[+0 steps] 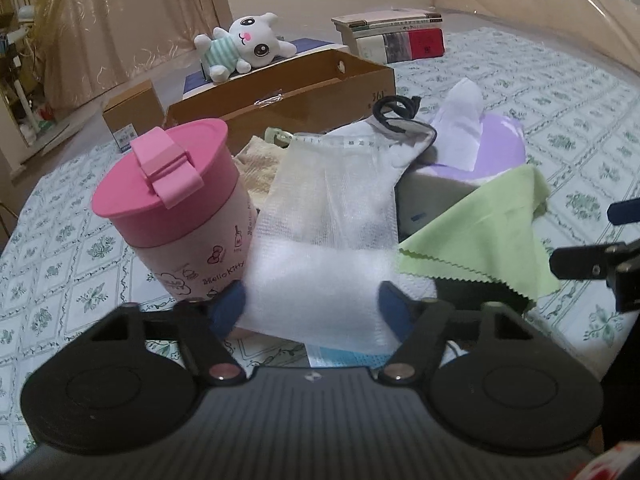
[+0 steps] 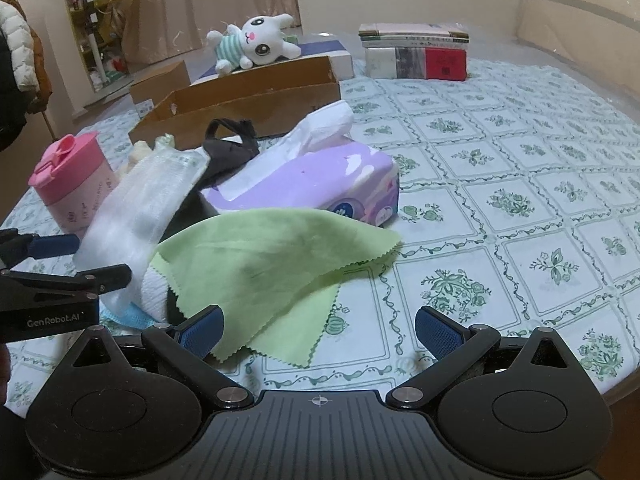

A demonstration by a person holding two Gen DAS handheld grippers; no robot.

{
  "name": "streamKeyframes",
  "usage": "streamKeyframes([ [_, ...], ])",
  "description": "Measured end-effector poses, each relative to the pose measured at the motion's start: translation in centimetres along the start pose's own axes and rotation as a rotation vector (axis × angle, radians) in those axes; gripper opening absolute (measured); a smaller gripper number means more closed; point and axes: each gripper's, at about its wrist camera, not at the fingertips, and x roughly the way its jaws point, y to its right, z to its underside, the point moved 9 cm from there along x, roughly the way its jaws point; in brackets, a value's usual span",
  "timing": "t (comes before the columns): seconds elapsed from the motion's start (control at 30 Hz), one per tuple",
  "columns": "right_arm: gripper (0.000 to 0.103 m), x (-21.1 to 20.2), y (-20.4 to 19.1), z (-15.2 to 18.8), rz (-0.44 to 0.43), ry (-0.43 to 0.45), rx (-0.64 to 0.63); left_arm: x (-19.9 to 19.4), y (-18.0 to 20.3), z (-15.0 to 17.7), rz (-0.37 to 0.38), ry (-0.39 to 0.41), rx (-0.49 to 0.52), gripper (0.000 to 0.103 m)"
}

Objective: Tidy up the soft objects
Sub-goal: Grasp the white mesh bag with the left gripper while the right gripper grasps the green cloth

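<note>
At the left of the worktop [image 2: 520, 128] stands a pink cup [image 1: 176, 216]; beside it the left gripper [image 1: 310, 302] straddles the near end of a white gauze cloth [image 1: 328, 240], its blue pads touching both edges, so it looks clamped on the cloth. Right of that a green cloth [image 2: 272, 252] drapes toward the purple tissue pack [image 2: 320, 188], and the right gripper [image 2: 318, 330] hangs wide open and empty over its corner. Picking up seems underway; next, lift the gauze clear into the cardboard box [image 1: 304, 96] behind
</note>
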Motion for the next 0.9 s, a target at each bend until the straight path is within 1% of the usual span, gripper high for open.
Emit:
streamKeyframes([
  [0.1, 0.102, 0.3, 0.0, 0.0, -0.001, -0.005, -0.001, 0.0, 0.1, 0.1, 0.0, -0.002, 0.005, 0.05],
  [0.17, 0.102, 0.4, -0.1, 0.1, -0.004, -0.007, 0.0, 0.1, 0.1, 0.2, 0.011, -0.006, 0.0, 0.035],
  [0.2, 0.102, 0.4, -0.1, 0.1, -0.005, -0.007, 0.0, 0.0, 0.1, 0.3, 0.018, -0.006, -0.004, 0.031],
  [0.27, 0.102, 0.4, -0.2, 0.0, -0.008, -0.004, -0.002, -0.2, 0.3, 0.4, 0.03, -0.005, -0.009, 0.015],
  [0.3, 0.102, 0.3, -0.3, 0.0, -0.01, -0.003, -0.002, -0.3, 0.3, 0.5, 0.036, -0.005, -0.011, 0.013],
  [0.37, 0.102, 0.2, -0.4, 0.0, -0.012, -0.001, 0.0, -0.6, 0.3, 0.7, 0.047, -0.004, -0.018, 0.003],
  [0.43, 0.102, 0.1, -0.4, 0.0, -0.012, 0.001, 0.001, -1.0, 0.4, 0.9, 0.061, 0.0, -0.027, 0.0],
  [0.57, 0.102, -0.2, -0.4, -0.1, -0.014, 0.008, 0.004, -2.6, 0.4, 1.6, 0.09, 0.006, -0.036, 0.0],
  [0.73, 0.102, -0.3, -0.4, -0.2, -0.017, 0.011, 0.009, -4.0, 0.5, 3.8, 0.123, -0.045, -0.056, 0.0],
  [0.8, 0.102, -0.2, -0.5, -0.1, -0.019, 0.008, 0.009, -4.2, 0.5, 4.5, 0.133, -0.065, -0.076, 0.002],
  [0.87, 0.102, -0.1, -0.6, 0.0, -0.023, 0.006, 0.009, -4.2, 0.6, 4.7, 0.134, -0.069, -0.078, 0.01],
  [0.9, 0.102, -0.1, -0.6, 0.1, -0.024, 0.006, 0.009, -4.2, 0.5, 4.5, 0.125, -0.062, -0.079, 0.018],
])
